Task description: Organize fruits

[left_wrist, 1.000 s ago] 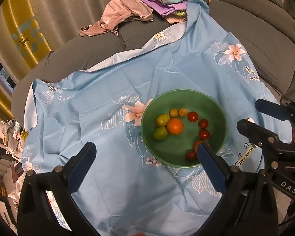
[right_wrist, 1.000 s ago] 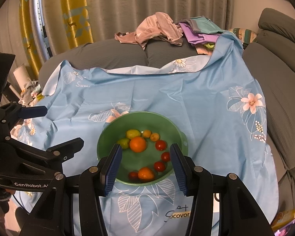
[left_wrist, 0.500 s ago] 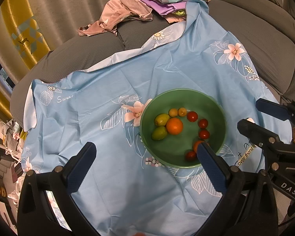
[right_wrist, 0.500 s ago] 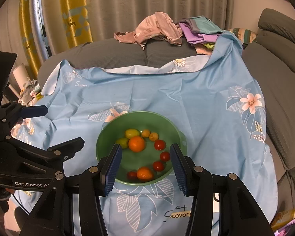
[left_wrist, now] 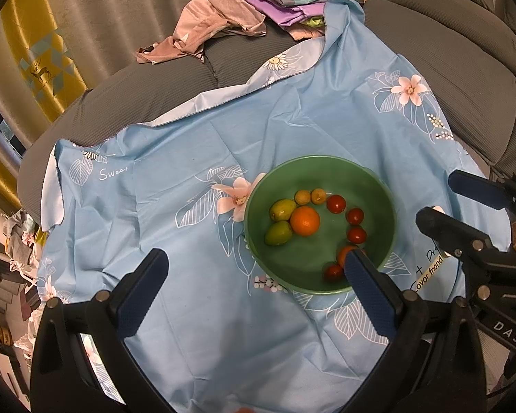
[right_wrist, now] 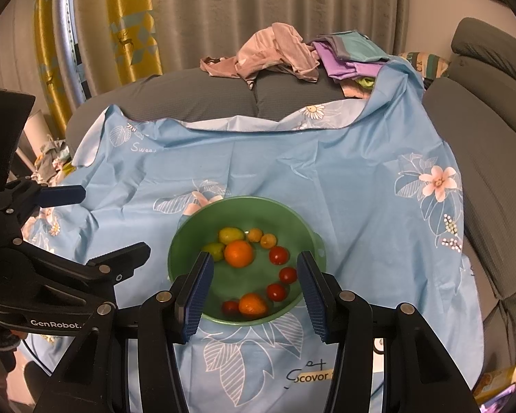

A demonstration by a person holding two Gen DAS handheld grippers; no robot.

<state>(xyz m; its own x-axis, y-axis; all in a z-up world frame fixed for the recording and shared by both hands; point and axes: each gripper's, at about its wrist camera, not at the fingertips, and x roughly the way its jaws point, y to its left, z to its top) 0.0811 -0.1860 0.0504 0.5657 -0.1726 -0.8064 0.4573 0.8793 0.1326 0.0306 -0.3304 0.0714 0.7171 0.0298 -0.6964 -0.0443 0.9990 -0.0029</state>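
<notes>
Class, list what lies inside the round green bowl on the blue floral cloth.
Inside the round green bowl: one large orange, a smaller orange fruit, two green fruits, two small yellow ones, four red tomatoes. The gripper finger partly covers one green fruit.

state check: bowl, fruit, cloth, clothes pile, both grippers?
green bowl: upright on the cloth, holds all the fruit.
large orange: in the bowl, touching a green fruit.
red tomatoes: loose, in an arc inside the bowl.
blue floral cloth: spread over the sofa, far edge folded back.
clothes pile: crumpled, on the sofa back.
left gripper: open, empty.
right gripper: open, empty, above the bowl.
</notes>
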